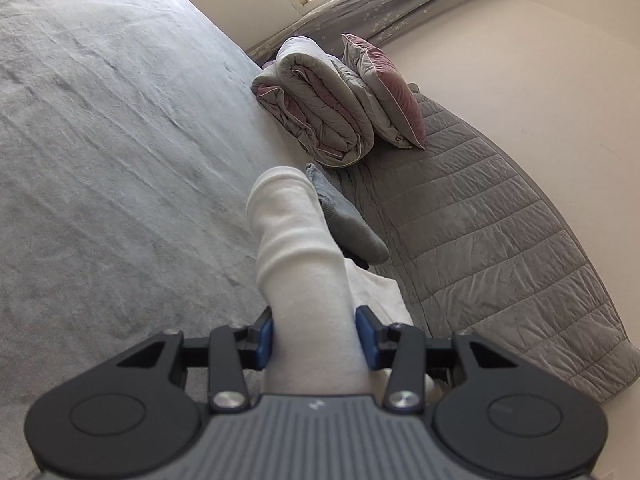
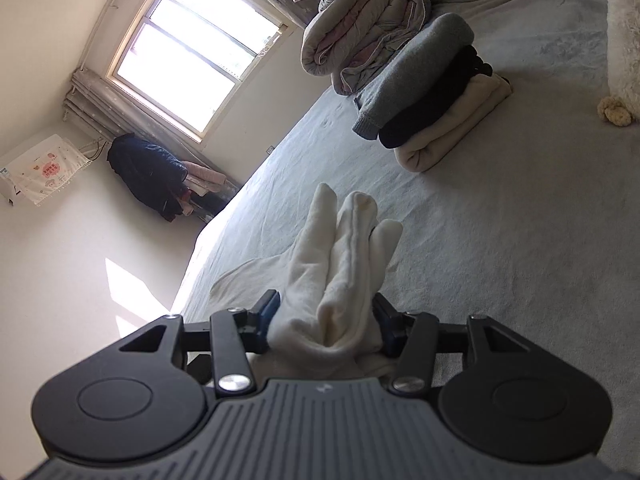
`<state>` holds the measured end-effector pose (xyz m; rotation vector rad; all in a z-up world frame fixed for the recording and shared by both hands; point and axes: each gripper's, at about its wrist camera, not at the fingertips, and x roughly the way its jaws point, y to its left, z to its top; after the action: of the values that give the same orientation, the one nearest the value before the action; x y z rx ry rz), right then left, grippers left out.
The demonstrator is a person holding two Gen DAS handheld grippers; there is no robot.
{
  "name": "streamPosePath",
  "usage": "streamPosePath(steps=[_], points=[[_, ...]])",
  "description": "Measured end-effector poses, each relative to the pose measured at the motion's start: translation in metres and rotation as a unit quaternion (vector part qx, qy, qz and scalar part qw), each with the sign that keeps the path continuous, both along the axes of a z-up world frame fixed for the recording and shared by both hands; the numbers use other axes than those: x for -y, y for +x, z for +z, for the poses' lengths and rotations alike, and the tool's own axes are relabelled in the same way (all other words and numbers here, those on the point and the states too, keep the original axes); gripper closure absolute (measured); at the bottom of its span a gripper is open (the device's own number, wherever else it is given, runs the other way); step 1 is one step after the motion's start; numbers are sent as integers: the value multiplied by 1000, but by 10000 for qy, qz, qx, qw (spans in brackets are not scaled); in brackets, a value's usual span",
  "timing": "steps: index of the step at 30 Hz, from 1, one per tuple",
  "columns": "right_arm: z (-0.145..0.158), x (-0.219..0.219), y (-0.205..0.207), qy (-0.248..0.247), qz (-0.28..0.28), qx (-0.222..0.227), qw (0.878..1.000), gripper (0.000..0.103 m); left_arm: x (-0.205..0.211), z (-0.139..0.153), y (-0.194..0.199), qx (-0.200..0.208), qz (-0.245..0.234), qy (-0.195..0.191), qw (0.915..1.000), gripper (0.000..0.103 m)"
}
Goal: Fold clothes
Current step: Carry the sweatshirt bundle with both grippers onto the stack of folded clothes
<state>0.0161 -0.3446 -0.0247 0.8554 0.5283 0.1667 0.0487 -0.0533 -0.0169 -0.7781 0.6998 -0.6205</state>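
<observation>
Left wrist view: the left gripper [image 1: 314, 338] has its jaws clamped on a bunched white garment [image 1: 296, 248] held above the grey bed [image 1: 100, 140]; a rolled duvet [image 1: 316, 112] lies beyond.

Right wrist view: the right gripper [image 2: 326, 326] jaws clamp the white garment's [image 2: 344, 264] gathered folds; a stack of folded clothes [image 2: 432, 92] sits further along the bed [image 2: 500, 240].

text: none legible | wall cloth [image 2: 42, 174]: printed red marks, too small to read
</observation>
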Motion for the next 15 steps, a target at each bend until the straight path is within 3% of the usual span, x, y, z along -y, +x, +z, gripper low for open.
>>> streamPosePath(steps=[15], points=[[73, 91, 77, -355, -213, 604, 9973, 50, 95, 66, 113, 507, -223, -157, 9983, 61]])
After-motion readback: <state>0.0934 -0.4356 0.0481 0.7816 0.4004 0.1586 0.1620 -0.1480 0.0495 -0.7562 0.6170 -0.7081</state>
